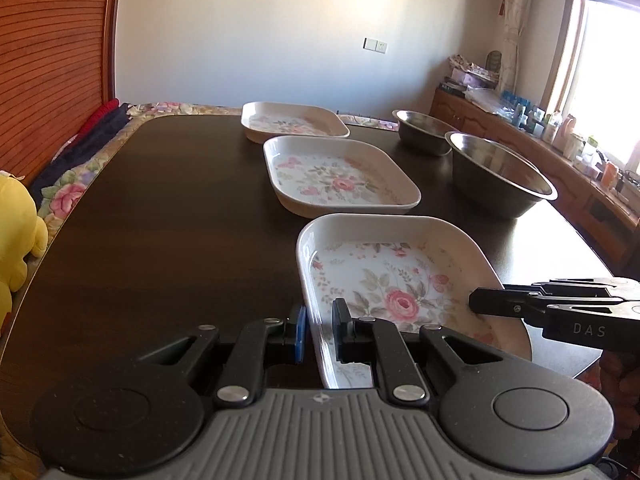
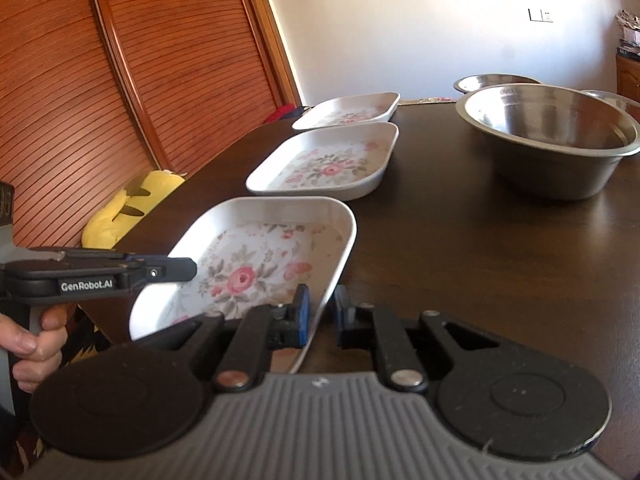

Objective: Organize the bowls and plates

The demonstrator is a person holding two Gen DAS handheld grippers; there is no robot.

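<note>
The left gripper [image 1: 319, 330] straddles the nearest floral plate's [image 1: 394, 280] left rim (jaws not yet touching); the right gripper [image 1: 480, 300] reaches in opposite.

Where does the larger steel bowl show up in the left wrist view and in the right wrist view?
Left wrist view: the larger steel bowl sits at right of centre, in front of the smaller steel bowl.
Right wrist view: it fills the upper right, hiding most of the smaller bowl.
Shared landmark: the middle floral plate, in the row of three to the bowl's left in both views.
</note>
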